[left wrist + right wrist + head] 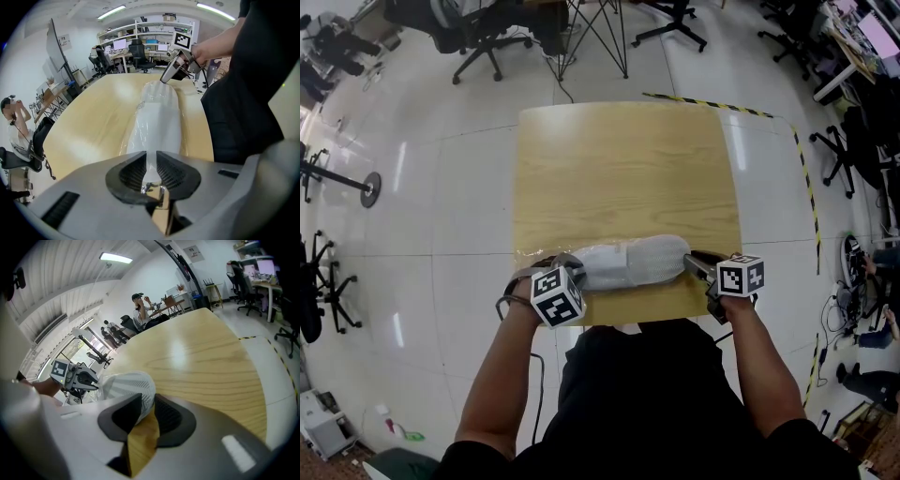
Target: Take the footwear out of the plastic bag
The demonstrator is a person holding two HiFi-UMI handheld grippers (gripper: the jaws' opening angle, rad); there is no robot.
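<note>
In the head view, the shoe (642,261) is seen lying along the near edge of the surface (628,169). Its left part is wrapped in the plastic bag (592,274), and its right end seems bare. The left gripper (567,267) is set at the bag end by the surface's near-left corner. The right gripper (694,261) is set at the shoe's other end, toward the near-right corner.

In the left gripper view, the fingers (133,171) are pressed onto a pinch of clear film. The bag is judged thin, limp and slippery, so it is best gathered at its loose end. A dark mark is printed on it, too small to be read.

In the right gripper view, the fingers (166,416) are closed against the shoe's rounded knit end. The shoe is judged light, soft in the upper and stiffer at the sole, so a hold at that rounded end is favoured. No brand is made out, and only square markers are shown on the cubes.
</note>
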